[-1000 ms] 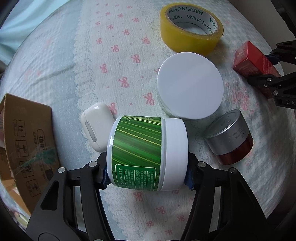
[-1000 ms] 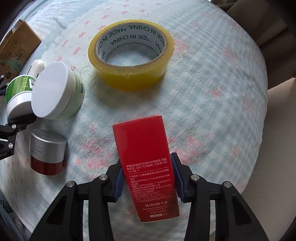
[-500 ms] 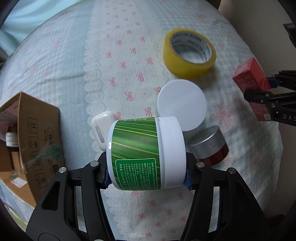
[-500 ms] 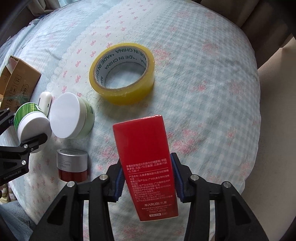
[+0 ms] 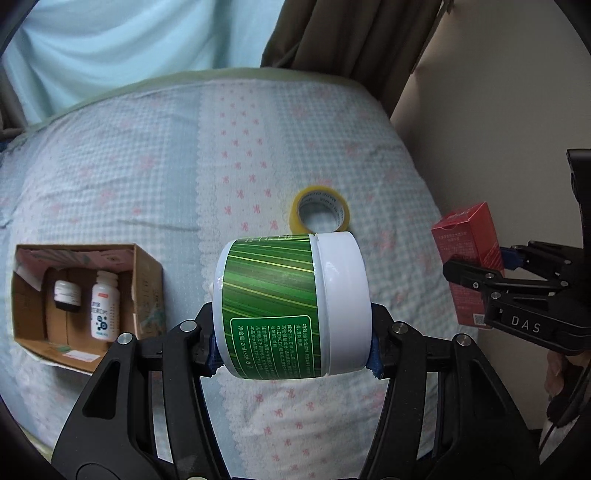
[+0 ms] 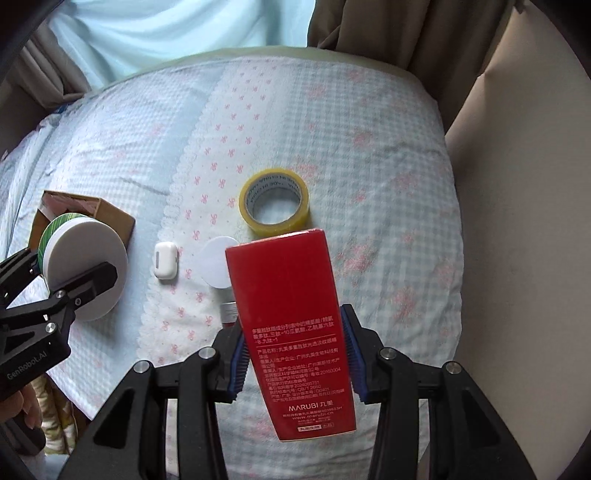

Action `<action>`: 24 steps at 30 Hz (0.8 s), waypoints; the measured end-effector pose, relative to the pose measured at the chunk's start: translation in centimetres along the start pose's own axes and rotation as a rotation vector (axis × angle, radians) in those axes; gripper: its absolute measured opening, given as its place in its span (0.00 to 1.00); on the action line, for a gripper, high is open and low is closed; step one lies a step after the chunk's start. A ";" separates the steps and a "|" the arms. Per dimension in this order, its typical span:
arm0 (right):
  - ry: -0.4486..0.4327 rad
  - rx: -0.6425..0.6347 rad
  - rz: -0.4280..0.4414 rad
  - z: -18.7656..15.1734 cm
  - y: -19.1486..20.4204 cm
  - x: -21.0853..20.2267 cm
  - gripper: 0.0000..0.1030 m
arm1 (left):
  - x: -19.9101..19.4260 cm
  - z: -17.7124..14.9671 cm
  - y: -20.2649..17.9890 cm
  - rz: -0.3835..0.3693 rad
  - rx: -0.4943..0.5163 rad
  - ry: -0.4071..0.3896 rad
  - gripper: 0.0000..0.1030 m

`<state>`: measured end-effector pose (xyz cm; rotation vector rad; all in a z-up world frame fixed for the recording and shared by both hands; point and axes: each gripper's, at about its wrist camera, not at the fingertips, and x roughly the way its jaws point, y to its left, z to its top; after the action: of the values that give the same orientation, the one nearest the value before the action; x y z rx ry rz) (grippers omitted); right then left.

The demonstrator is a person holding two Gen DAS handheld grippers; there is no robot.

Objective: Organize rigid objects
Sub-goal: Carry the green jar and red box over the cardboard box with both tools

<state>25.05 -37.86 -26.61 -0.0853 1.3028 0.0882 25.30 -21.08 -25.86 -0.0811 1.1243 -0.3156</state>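
My left gripper (image 5: 293, 343) is shut on a green-striped jar with a white lid (image 5: 291, 306), held on its side high above the bed; the jar also shows in the right wrist view (image 6: 83, 267). My right gripper (image 6: 293, 356) is shut on a red MARUBI carton (image 6: 291, 325), also lifted; the carton shows in the left wrist view (image 5: 469, 258). An open cardboard box (image 5: 86, 291) lies on the bed at left with two bottles (image 5: 105, 310) inside. A yellow tape roll (image 6: 274, 206), a white earbud case (image 6: 165, 260), a white-lidded jar (image 6: 218, 266) and a silver-capped red jar (image 6: 229, 314) lie on the bed.
The bed (image 6: 388, 192) has a blue checked and pink-bow cover. Curtains (image 5: 351, 33) hang behind it. A beige wall (image 6: 517, 221) borders the bed on the right.
Both grippers have risen well above the bed with their loads. The objects on the bed look smaller, and the inside of the cardboard box has come into view.
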 end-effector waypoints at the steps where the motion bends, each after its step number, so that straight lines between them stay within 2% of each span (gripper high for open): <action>1: -0.020 0.009 0.004 -0.1 0.5 -1.3 0.40 | -1.4 0.1 0.1 -0.018 -0.003 -0.014 0.52; 3: -0.063 0.005 0.006 0.0 1.5 -3.7 0.40 | -4.2 0.5 0.6 -0.034 -0.009 -0.045 0.52; 7: -0.142 -0.028 0.024 0.1 4.1 -7.5 0.40 | -9.0 1.0 2.0 -0.007 0.008 -0.095 0.52; 13: -0.191 -0.029 0.067 0.6 8.7 -11.0 0.40 | -13.8 1.3 6.4 -0.008 -0.016 -0.133 0.52; 24: -0.225 0.016 0.081 2.0 21.0 -13.7 0.40 | -19.1 0.4 19.1 -0.019 0.001 -0.150 0.52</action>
<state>21.02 -17.04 -13.17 -0.0082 1.0819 0.1520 22.14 2.59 -13.24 -0.1132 0.9756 -0.3219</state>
